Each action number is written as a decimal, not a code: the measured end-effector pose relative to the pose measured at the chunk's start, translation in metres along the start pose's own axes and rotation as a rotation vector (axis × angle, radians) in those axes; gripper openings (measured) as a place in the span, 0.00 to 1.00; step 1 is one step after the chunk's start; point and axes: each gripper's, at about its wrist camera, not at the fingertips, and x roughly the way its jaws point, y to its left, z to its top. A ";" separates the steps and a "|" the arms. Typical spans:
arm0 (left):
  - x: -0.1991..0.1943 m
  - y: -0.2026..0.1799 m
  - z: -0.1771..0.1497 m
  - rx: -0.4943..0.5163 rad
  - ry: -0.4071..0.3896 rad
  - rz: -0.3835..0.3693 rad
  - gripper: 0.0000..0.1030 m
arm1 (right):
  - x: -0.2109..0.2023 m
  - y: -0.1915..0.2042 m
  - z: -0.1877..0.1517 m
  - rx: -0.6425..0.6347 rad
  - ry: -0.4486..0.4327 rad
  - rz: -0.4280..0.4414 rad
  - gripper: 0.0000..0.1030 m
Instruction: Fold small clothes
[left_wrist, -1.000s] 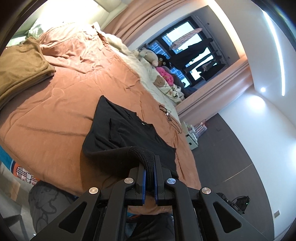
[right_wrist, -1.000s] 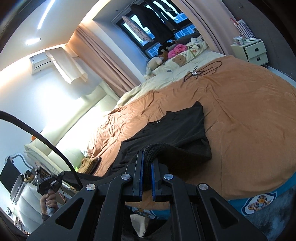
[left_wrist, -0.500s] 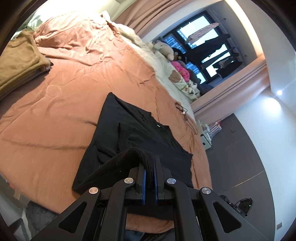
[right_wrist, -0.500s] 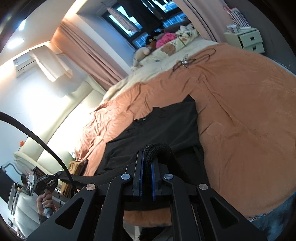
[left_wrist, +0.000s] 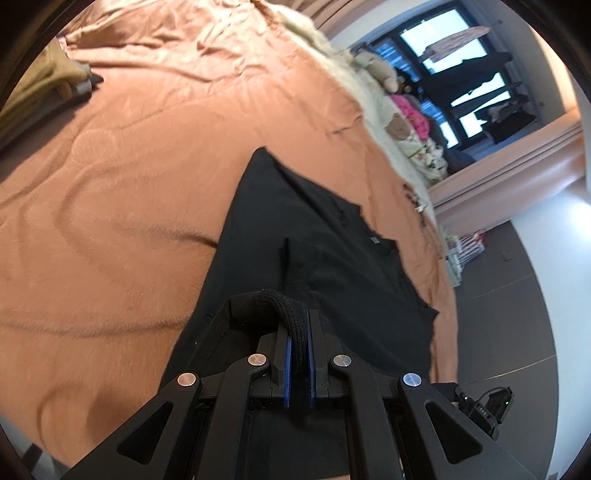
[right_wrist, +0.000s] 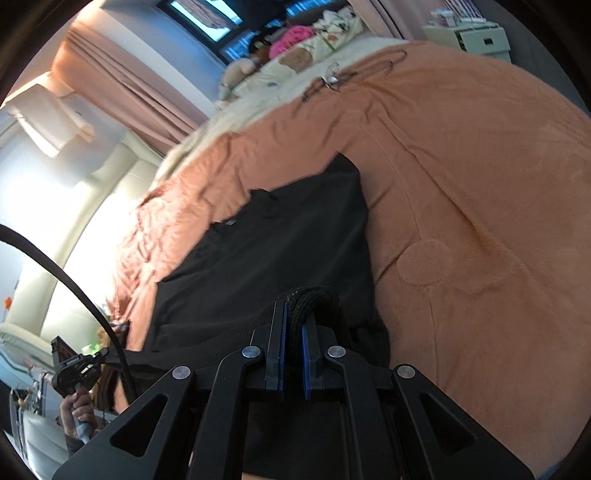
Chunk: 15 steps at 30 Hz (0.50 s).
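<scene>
— Folding looks half done? The black shirt (left_wrist: 332, 258) lies on the orange bedspread (left_wrist: 129, 221), sleeves seemingly tucked in.

— Yes. The left gripper (left_wrist: 299, 354) and right gripper (right_wrist: 293, 350) each pinch its near hem, lifted over the body. Laying it towards the collar remains.

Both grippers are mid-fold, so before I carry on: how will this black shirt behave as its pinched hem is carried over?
Likely floppy: the black shirt bunches into a soft roll in the left gripper and the right gripper. Probably light, since a thin pinch carries it. It may drag on the fuzzy orange blanket.
</scene>
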 end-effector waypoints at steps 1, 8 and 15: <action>0.007 0.002 0.002 -0.003 0.010 0.012 0.06 | 0.006 -0.003 0.000 0.003 0.007 -0.006 0.03; 0.049 0.016 0.015 -0.012 0.073 0.088 0.07 | 0.039 -0.011 0.009 0.042 0.070 -0.063 0.04; 0.051 0.008 0.021 0.050 0.088 0.115 0.40 | 0.012 0.007 0.013 0.011 0.013 -0.062 0.63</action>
